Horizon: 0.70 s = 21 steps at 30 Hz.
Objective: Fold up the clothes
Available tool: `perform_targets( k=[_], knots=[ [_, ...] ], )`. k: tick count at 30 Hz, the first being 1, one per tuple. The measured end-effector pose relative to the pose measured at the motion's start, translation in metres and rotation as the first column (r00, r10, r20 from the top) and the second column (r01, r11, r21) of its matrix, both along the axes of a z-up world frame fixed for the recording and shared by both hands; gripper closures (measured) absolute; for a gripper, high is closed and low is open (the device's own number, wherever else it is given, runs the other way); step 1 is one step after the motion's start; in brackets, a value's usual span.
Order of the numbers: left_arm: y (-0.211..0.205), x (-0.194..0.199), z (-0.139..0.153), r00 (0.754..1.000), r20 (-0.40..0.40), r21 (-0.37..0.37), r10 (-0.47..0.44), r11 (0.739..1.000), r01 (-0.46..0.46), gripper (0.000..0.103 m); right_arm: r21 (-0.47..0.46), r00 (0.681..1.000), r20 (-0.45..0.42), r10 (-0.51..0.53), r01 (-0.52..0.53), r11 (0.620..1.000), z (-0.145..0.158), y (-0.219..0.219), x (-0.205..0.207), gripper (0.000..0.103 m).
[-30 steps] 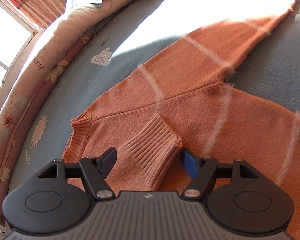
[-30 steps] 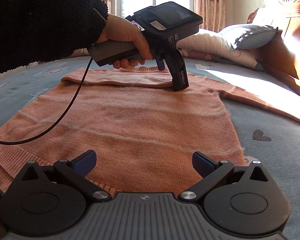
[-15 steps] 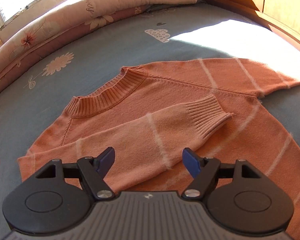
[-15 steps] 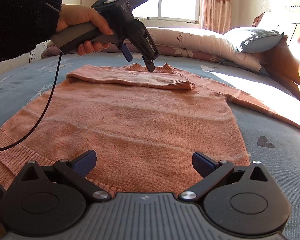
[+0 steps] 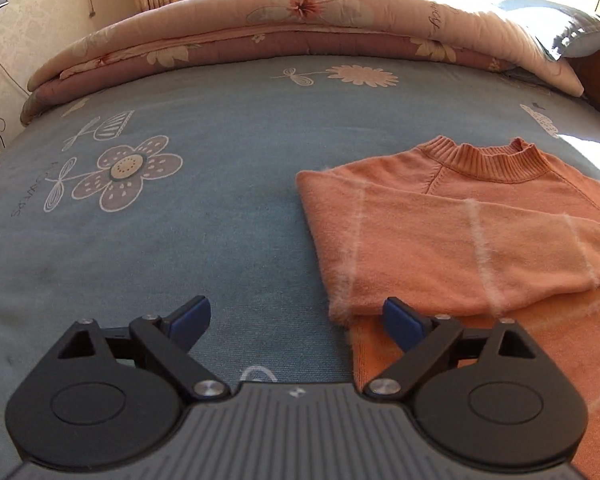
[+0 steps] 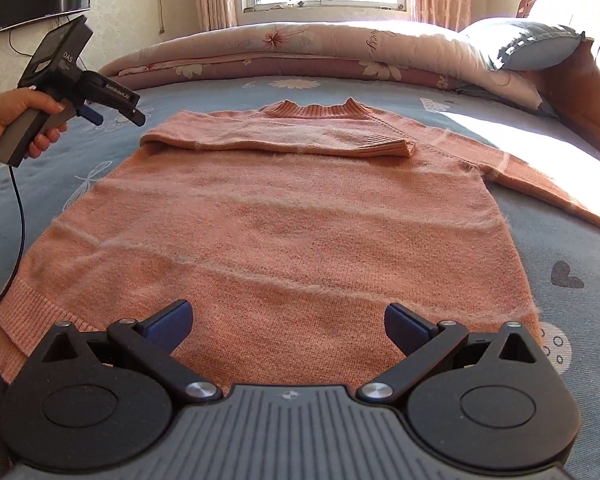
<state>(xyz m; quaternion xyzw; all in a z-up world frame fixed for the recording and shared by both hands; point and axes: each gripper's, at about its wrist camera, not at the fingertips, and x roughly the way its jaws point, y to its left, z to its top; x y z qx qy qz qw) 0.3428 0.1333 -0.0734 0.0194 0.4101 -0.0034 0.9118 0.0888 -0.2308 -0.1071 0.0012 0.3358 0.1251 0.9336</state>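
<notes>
The bed is carrying the sweater, which is lying flat with its collar at 12 o'clock and its hem at 6 o'clock in the right wrist view. 1 sleeve is lying folded across the chest; the other sleeve is lying stretched out toward 3 o'clock, its long axis running away from the body. The right gripper is hovering over the hem, jaws wide and holding nothing, and is judged nearer that sleeve. The left gripper is hovering at 10 o'clock, clear of the sweater, jaws wide and holding nothing.
</notes>
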Motion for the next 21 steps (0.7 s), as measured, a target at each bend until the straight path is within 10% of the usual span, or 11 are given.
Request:
perform_targets(
  k=[5, 15, 21],
  knots=[
    [0.006, 0.002, -0.026, 0.999, 0.037, -0.052, 0.032, 0.998, -0.03, 0.01, 0.046, 0.998, -0.023, -0.053, 0.054, 0.998, 0.008, 0.0, 0.02, 0.0],
    [-0.024, -0.007, -0.039, 0.975, 0.196, 0.229, -0.106, 0.972, 0.06, 0.004, -0.063, 1.0, -0.008, -0.029, 0.028, 0.998, 0.011, 0.027, 0.033, 0.0],
    [-0.01, -0.002, -0.021, 0.96, 0.262, 0.13, -0.101, 0.989, 0.069, 0.004, -0.093, 1.0, -0.003, 0.012, -0.012, 0.996, 0.01, 0.043, 0.032, 0.0]
  ],
)
